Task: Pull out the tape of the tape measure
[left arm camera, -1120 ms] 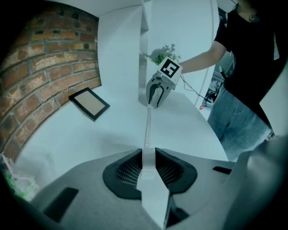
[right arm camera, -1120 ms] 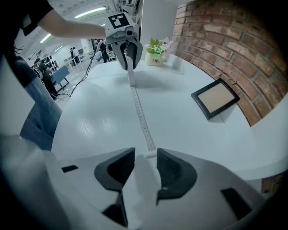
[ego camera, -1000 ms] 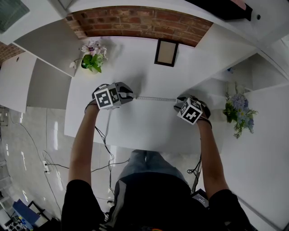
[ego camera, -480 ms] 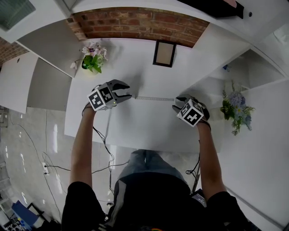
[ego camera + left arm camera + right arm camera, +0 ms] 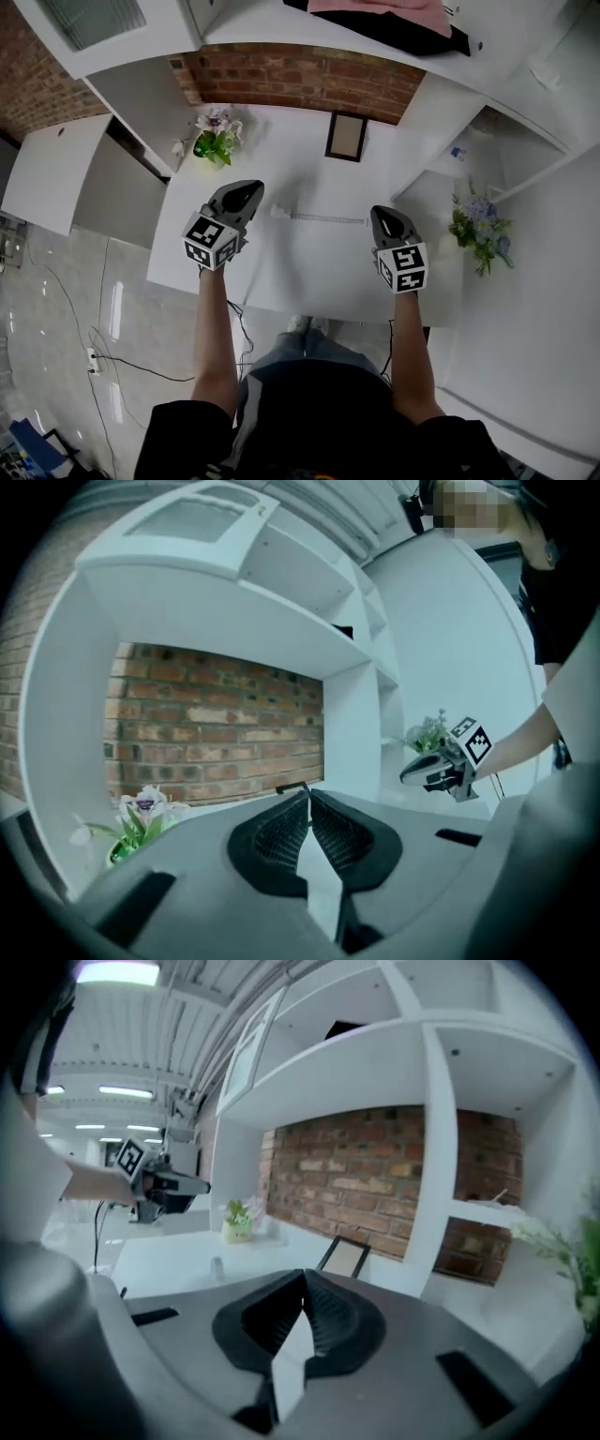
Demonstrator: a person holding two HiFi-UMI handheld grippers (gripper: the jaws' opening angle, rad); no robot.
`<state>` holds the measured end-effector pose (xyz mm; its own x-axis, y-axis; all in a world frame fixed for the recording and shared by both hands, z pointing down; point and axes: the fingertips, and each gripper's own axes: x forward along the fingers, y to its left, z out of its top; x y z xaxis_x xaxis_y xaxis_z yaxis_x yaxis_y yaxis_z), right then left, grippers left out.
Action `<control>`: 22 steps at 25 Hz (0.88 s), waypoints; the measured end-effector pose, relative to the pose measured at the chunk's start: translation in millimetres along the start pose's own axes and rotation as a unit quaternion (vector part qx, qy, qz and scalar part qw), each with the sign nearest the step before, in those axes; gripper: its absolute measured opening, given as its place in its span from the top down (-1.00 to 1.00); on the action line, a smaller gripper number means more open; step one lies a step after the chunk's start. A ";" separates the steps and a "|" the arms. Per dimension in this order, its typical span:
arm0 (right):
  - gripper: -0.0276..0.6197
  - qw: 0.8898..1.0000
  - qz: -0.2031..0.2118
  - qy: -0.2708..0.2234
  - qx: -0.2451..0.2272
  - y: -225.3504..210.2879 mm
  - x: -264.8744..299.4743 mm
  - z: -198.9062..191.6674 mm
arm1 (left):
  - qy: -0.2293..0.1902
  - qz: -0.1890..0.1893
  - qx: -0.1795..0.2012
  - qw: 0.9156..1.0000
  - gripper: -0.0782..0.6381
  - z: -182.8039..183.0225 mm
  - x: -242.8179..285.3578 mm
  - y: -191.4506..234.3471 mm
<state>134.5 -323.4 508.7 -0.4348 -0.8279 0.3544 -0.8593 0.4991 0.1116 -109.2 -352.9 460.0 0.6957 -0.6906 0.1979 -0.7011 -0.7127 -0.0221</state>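
Note:
The tape measure [image 5: 319, 218] lies on the white table [image 5: 309, 267] with its tape drawn out as a thin pale strip between my two grippers. A small lump [image 5: 277, 214] marks its left end, and the tape measure's lump [image 5: 217, 1267] also shows in the right gripper view. My left gripper [image 5: 246, 192] hangs above the table left of the strip. Its jaws have just closed with nothing between them [image 5: 307, 794]. My right gripper [image 5: 382, 216] hovers over the strip's right end. It has also just closed, empty [image 5: 304, 1274]. Each gripper view shows the other gripper [image 5: 436, 766] [image 5: 173, 1185].
A potted flower [image 5: 216, 141] and a dark picture frame [image 5: 345, 137] stand at the back of the table before a brick wall [image 5: 309, 80]. White shelves flank the table, and a bunch of blue flowers [image 5: 478, 230] sits on the right one.
Both grippers let go of the tape's ends, rose off the table, tipped up toward level and shut empty. The tape stays stretched on the table.

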 end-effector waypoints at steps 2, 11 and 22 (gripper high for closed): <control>0.92 0.998 -0.030 -0.042 0.036 -3.9 -16.4 13.2 | -0.022 0.034 -0.019 0.999 0.75 4.7 -13.8 -3.3; 0.92 0.977 -0.149 -0.112 0.108 -25.7 -73.2 22.8 | -0.048 0.128 -0.066 0.988 0.76 -1.0 -52.4 -10.7; 0.92 0.981 -0.131 -0.113 0.088 -10.7 -79.0 22.3 | -0.045 0.117 -0.038 0.991 0.76 9.9 -47.9 -28.0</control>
<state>172.0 -269.0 458.8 -0.2249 -0.9673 0.1170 -0.9740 0.2267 0.0016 -121.3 -301.1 441.5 0.5207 -0.8470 0.1072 -0.8528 -0.5219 0.0180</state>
